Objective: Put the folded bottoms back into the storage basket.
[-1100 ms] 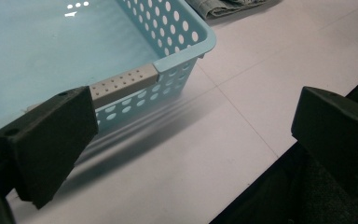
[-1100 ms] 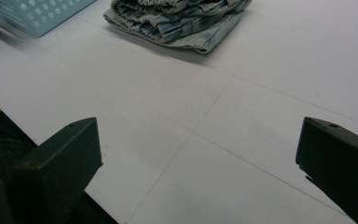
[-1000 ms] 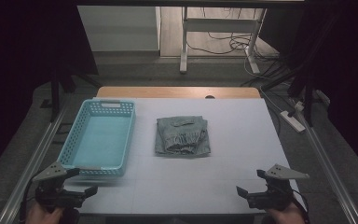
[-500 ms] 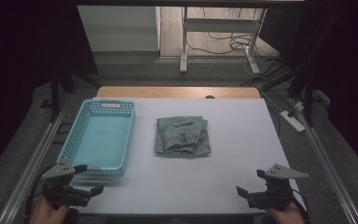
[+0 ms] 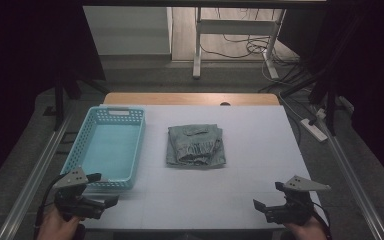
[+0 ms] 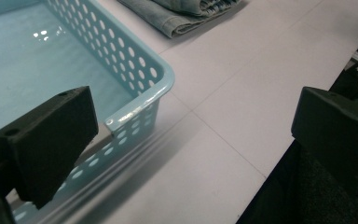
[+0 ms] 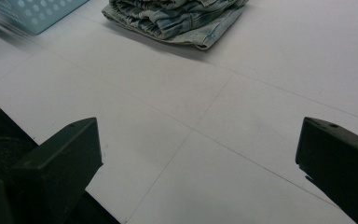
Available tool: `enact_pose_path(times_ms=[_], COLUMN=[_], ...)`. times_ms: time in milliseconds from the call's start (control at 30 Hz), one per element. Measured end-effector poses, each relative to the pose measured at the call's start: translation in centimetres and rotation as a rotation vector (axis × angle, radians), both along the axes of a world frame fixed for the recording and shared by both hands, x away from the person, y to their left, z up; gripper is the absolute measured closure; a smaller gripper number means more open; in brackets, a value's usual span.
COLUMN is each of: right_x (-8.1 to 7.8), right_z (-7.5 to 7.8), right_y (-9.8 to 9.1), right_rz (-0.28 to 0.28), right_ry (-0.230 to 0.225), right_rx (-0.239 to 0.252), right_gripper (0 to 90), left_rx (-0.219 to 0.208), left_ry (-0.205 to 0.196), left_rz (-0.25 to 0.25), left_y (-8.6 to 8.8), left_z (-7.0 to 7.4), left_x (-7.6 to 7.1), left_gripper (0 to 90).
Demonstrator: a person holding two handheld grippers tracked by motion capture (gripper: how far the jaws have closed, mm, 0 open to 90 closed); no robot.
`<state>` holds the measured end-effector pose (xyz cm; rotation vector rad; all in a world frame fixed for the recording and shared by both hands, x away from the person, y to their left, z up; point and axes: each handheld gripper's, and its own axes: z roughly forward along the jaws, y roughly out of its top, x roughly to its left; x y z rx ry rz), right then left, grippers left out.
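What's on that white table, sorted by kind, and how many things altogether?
Baskets: 1, the light blue basket
Folded clothes: 1, the folded jeans
Handheld grippers: 2, the left gripper and the right gripper, both open
Total: 4

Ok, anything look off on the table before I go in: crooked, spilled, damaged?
Nothing stands out. The folded jeans lie flat mid-table, the blue basket sits upright beside them, apart. Both tools, left and right, hang open at the near edge.

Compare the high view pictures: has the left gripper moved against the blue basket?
Yes. The left gripper has moved right and forward, toward the blue basket's near corner, jaws open.
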<state>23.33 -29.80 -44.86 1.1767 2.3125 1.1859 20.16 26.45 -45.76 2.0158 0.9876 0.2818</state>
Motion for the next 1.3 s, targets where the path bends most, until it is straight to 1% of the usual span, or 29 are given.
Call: enact_pose_path(times_ms=[100,167,333,500,533,667,767,833,867,1067,1300], right_x=[0.0,0.0,0.1,0.1,0.1,0.1,0.1,0.1,0.1,0.1,0.2], right_z=[0.0,0.0,0.0,0.0,0.0,-0.1,-0.1,-0.1,-0.1,-0.1,-0.1], right_y=[0.0,0.0,0.1,0.1,0.1,0.2,0.2,0.2,0.3,0.3,0.4], right_rz=[0.001,0.002,0.005,0.007,0.008,0.012,0.013,0.014,0.015,0.02,0.028], right_ry=[0.001,0.003,0.006,0.007,0.007,0.01,0.01,0.011,0.012,0.016,0.019], right_rx=[-0.001,-0.003,-0.007,-0.011,-0.011,-0.019,-0.02,-0.022,-0.023,-0.029,-0.033], right_gripper=[0.5,0.5,0.6,0.6,0.6,0.6,0.6,0.6,0.6,0.6,0.8], left_rx=[0.016,0.012,-0.014,-0.031,-0.039,-0.04,-0.053,-0.045,-0.032,-0.024,-0.039], left_ry=[-0.008,-0.008,-0.002,-0.012,-0.011,-0.012,-0.002,0.0,-0.001,-0.006,0.014], left_rz=[-0.014,-0.021,-0.039,-0.058,-0.058,-0.054,-0.056,-0.06,-0.06,-0.072,-0.083], left_y=[-0.4,-0.7,-1.3,-2.0,-2.1,-2.5,-2.9,-3.1,-3.5,-4.5,-5.9], left_z=[0.0,0.0,0.1,0.0,0.0,0.2,0.3,0.3,0.2,0.2,0.2], left_x=[0.3,0.4,1.1,1.7,1.8,2.3,2.7,2.9,3.2,4.1,5.2], left_gripper=[0.0,0.0,0.0,0.0,0.0,0.0,0.0,0.0,0.0,0.0,0.0])
